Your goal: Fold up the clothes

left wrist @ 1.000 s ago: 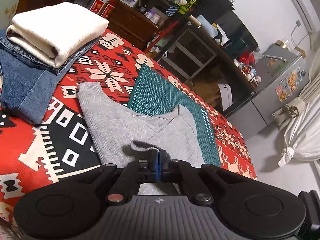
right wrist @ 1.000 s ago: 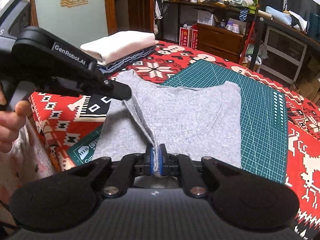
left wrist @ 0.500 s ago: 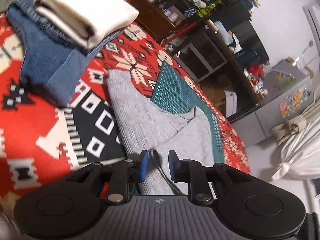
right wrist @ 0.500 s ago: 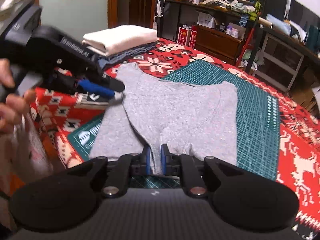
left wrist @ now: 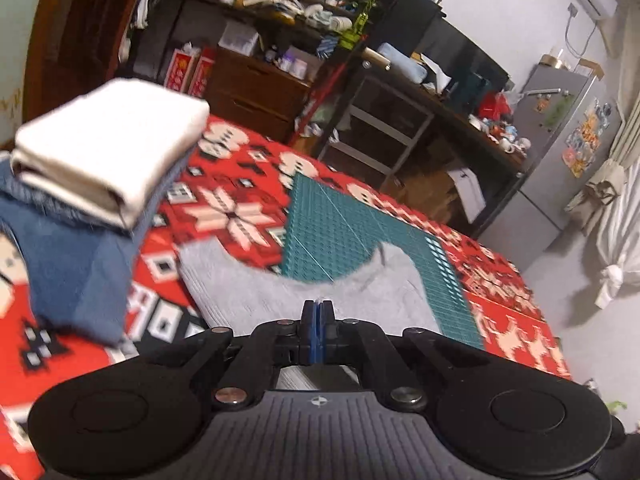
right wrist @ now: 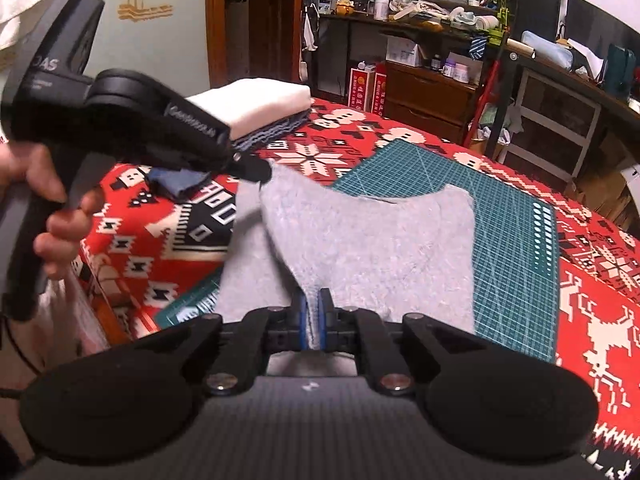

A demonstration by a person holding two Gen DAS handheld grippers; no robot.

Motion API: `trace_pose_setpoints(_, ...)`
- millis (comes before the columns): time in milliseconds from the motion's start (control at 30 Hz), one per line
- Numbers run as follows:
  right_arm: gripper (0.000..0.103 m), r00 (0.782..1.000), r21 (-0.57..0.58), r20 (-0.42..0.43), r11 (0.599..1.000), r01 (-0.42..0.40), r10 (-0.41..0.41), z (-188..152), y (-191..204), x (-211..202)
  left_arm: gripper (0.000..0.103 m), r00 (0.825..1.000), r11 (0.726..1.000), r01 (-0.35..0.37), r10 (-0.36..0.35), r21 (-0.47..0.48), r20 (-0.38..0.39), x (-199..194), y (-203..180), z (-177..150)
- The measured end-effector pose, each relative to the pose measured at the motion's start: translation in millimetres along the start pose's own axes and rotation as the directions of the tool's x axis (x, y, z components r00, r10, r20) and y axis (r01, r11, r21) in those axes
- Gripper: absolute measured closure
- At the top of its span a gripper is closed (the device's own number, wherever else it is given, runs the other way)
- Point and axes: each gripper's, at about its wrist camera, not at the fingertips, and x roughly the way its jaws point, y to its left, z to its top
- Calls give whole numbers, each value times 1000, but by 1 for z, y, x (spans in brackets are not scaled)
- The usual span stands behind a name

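A grey knit garment (right wrist: 372,240) lies partly folded across the green cutting mat (right wrist: 512,216) and the red patterned cover. My right gripper (right wrist: 312,312) is shut on the garment's near edge, and a strip of grey cloth shows between its blue pads. A raised fold runs from there up to my left gripper (right wrist: 256,168), held in a person's hand (right wrist: 56,216) at the garment's far-left corner. In the left wrist view the left gripper (left wrist: 316,312) has its pads pressed together over the grey garment (left wrist: 280,292), pinching its edge. The view is blurred.
A folded white garment (left wrist: 108,156) rests on folded blue jeans (left wrist: 72,264) at the cover's far-left corner. Beyond the red cover (right wrist: 592,320) stand a wooden drawer chest (right wrist: 428,96), cluttered shelves and a metal rack (right wrist: 552,120). A grey fridge (left wrist: 560,152) is far right.
Both grippers held the garment a second ago, opened slightly half a second ago, and are shut on it again. The left gripper shifted toward the far-left corner, and the fold edge is lifted.
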Motion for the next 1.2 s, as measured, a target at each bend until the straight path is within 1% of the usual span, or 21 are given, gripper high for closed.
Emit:
trace_pose_setpoints(100, 95, 999, 16, -27, 999, -27, 28, -1, 4, 12, 102, 999, 999, -32, 32, 13, -15, 11, 7, 3)
trace_pose_setpoints(133, 91, 999, 32, -32, 999, -43, 44, -3, 5, 15, 102, 999, 999, -43, 43, 10, -24, 15, 11, 2)
trace_pose_setpoints(167, 91, 998, 52, -32, 997, -54, 56, -4, 6, 17, 102, 998, 999, -53, 54, 7, -32, 19, 14, 1)
trace_pose_setpoints(267, 90, 995, 79, -23, 992, -97, 99, -9, 7, 11, 101, 998, 998, -33, 31, -49, -47, 18, 26, -5)
trace_pose_setpoints(333, 90, 995, 78, -22, 992, -98, 100, -11, 6, 4, 97, 998, 997, -32, 28, -66, -56, 13, 29, -8)
trace_pose_setpoints(400, 90, 996, 88, -11, 992, -88, 89, -13, 0, -6, 96, 997, 996, -34, 29, -77, -69, 7, 32, -12)
trace_pose_setpoints(433, 89, 997, 105, -3, 991, -82, 83, -14, -6, -11, 95, 997, 996, -29, 23, -87, -76, 4, 33, -13)
trace_pose_setpoints(500, 88, 998, 146, 12, 987, -61, 60, -16, -20, -24, 89, 995, 994, -27, 16, -109, -97, -4, 35, -17)
trace_pose_setpoints(533, 78, 999, 167, 19, 985, -44, 42, -18, -29, -30, 84, 994, 992, -24, 11, -123, -107, -7, 36, -20)
trace_pose_setpoints(567, 73, 1000, 190, 23, 982, -23, 19, -20, -38, -35, 81, 992, 990, -17, -2, -142, -129, -9, 36, -24)
trace_pose_setpoints(600, 70, 1000, 219, 20, 976, -3, -1, -23, -49, -39, 81, 988, 987, -10, -15, -160, -152, -11, 37, -28)
trace_pose_setpoints(667, 70, 1000, 287, 5, 957, 28, -30, -29, -74, -42, 81, 979, 982, 5, -43, -191, -198, -15, 35, -39)
trace_pose_setpoints(767, 70, 999, 388, -26, 921, 44, -37, -39, -109, -39, 81, 963, 979, 27, -81, -203, -259, -19, 26, -55)
trace_pose_setpoints(833, 70, 999, 414, -40, 910, 31, -16, -43, -123, -34, 81, 954, 979, 43, -100, -199, -284, -20, 19, -63)
trace_pose_setpoints(967, 70, 998, 394, -50, 919, -6, 28, -46, -133, -20, 79, 947, 981, 41, -99, -189, -306, -15, 10, -68)
trace_pose_setpoints(1000, 72, 998, 393, -49, 919, -19, 42, -46, -134, -17, 79, 946, 983, 42, -96, -179, -308, -13, 8, -68)
trace_pose_setpoints(1067, 87, 997, 397, -51, 917, -37, 62, -46, -135, -13, 79, 946, 986, 43, -93, -164, -310, -10, 4, -68)
trace_pose_setpoints(1100, 98, 996, 399, -51, 916, -45, 71, -46, -135, -11, 80, 946, 987, 43, -91, -156, -312, -9, 2, -68)
trace_pose_setpoints(1133, 98, 995, 401, -52, 914, -53, 81, -46, -135, -9, 82, 947, 990, 39, -81, -138, -312, -8, -1, -68)
trace_pose_setpoints(1167, 99, 995, 395, -52, 917, -53, 80, -46, -134, -10, 93, 946, 993, 31, -67, -116, -319, -7, -3, -69)
trace_pose_setpoints(1200, 99, 996, 387, -52, 921, -50, 76, -46, -132, -13, 97, 944, 995, 23, -52, -93, -326, -6, -5, -70)
